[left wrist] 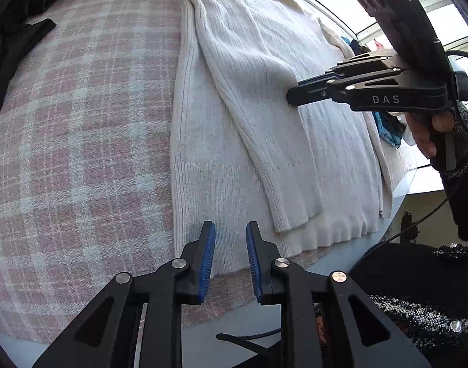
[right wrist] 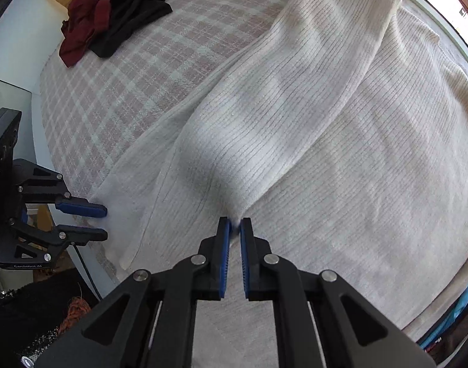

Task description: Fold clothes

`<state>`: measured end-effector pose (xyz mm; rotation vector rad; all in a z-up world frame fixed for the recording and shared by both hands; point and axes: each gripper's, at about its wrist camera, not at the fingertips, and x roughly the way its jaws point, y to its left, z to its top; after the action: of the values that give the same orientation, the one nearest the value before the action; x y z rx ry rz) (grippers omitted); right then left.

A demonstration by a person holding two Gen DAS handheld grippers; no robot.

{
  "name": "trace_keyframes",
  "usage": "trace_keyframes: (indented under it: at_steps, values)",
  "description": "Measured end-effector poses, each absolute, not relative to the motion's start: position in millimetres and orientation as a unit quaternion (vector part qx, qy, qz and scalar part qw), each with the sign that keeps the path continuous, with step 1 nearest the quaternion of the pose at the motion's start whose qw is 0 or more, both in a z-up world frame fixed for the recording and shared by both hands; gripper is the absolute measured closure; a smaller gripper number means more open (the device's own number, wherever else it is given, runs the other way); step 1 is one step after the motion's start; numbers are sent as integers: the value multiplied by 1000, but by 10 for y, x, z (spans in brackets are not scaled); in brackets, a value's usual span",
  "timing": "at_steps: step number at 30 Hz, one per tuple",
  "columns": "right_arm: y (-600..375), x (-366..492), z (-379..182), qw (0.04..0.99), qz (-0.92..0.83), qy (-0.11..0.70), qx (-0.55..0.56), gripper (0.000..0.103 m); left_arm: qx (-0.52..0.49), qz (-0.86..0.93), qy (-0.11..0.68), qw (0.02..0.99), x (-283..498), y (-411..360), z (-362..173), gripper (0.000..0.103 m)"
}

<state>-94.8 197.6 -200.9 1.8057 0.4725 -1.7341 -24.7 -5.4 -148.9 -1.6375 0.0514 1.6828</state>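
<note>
One cream ribbed-knit sweater (right wrist: 341, 141) is spread flat on one pink-and-white checked blanket (right wrist: 135, 92), filling the centre and right of the right wrist frame. Its long axis runs from lower left to upper right there. One sleeve (right wrist: 264, 116) is laid diagonally across the body. At upper left, one dark red garment (right wrist: 80, 33) and one black garment (right wrist: 129, 12) are heaped together. Two grippers are seen. The left gripper (right wrist: 102, 222), at the left edge, is held with its jaws parted and nothing between them. The right gripper (right wrist: 236, 230) is nearly closed, with a fold of sleeve pinched at its blue ridged pads (right wrist: 224, 257).
</note>
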Motion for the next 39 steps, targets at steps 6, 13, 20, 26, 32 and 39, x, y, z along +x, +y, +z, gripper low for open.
trace_keyframes:
  at_steps: [6, 13, 20, 26, 32, 39]
  values:
    - [2076, -939, -1622, 300, -696, 157, 633, 85, -616, 684, 22, 390, -256, -29, -1269, 70]
    - [2087, -981, -1671, 301, -695, 137, 638, 79, -624, 668, 61, 402, -117, 392, -1453, 68]
    - [2093, -1022, -1781, 291, -695, 136, 643, 79, -624, 665, 60, 405, -187, 210, -1335, 100]
    - [1997, -959, -1886, 303, -688, 146, 643, 73, -631, 668, 38, 393, -280, 11, -1265, 100]
    - [1902, -897, -1990, 315, -681, 156, 643, 73, -646, 663, 19, 378, -184, 219, -1414, 85]
    - [1915, -936, -1986, 314, -684, 151, 641, 72, -623, 679, 85, 379, -4, 625, -1465, 82]
